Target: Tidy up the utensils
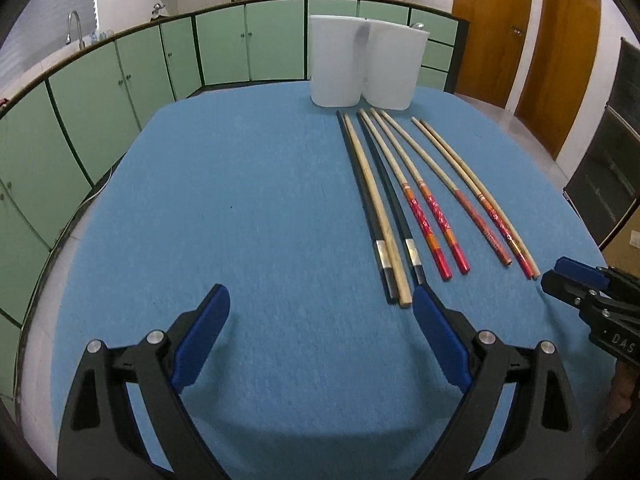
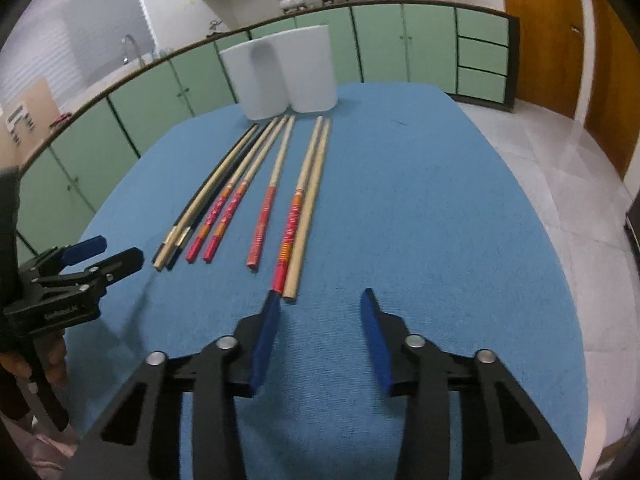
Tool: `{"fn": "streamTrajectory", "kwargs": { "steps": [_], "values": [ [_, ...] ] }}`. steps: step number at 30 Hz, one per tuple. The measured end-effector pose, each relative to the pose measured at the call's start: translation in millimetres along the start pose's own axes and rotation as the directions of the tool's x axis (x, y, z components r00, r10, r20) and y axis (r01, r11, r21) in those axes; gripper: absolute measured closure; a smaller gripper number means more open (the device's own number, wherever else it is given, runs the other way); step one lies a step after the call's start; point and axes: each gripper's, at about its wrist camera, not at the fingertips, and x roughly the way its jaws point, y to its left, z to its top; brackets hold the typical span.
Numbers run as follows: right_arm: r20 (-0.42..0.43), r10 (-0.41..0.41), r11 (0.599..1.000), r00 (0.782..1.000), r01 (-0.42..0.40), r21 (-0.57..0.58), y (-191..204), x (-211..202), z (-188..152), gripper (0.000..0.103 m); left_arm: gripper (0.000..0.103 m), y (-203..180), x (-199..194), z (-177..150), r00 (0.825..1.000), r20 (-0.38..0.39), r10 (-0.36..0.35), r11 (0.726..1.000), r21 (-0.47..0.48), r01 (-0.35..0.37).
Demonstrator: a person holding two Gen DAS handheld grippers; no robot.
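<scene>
Several chopsticks lie side by side on the blue table cloth (image 1: 240, 200): black ones (image 1: 390, 200) and a plain wooden one (image 1: 374, 200), a red-handled pair (image 1: 424, 216), and another red-patterned pair (image 1: 484, 200). Two white containers (image 1: 364, 66) stand behind their tips. My left gripper (image 1: 320, 304) is open and empty, just left of the chopstick ends. My right gripper (image 2: 320, 304) is open and empty, its left finger tip close to the ends of the rightmost chopsticks (image 2: 294, 236). The chopsticks (image 2: 224, 208) and containers (image 2: 284, 72) also show in the right wrist view.
The right gripper shows at the right edge of the left wrist view (image 1: 576, 288); the left gripper shows at the left of the right wrist view (image 2: 92, 260). Green cabinets (image 1: 140, 76) curve behind the table. A tiled floor (image 2: 560, 184) lies to the right.
</scene>
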Motion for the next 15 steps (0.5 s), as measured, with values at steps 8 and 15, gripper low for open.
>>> {"fn": "streamTrajectory", "kwargs": {
  "steps": [8,15],
  "values": [
    [0.026,-0.089,0.988,0.996,0.091,-0.123,14.7,6.7,-0.4,0.089,0.013,-0.7,4.4,0.8,1.000,-0.019,0.012,1.000,-0.009,-0.012],
    [0.048,-0.057,0.995,0.997,0.061,-0.078,-0.1,-3.4,0.0,0.095,0.013,0.1,3.3,2.8,1.000,-0.018,0.025,1.000,-0.015,-0.026]
  ]
}}
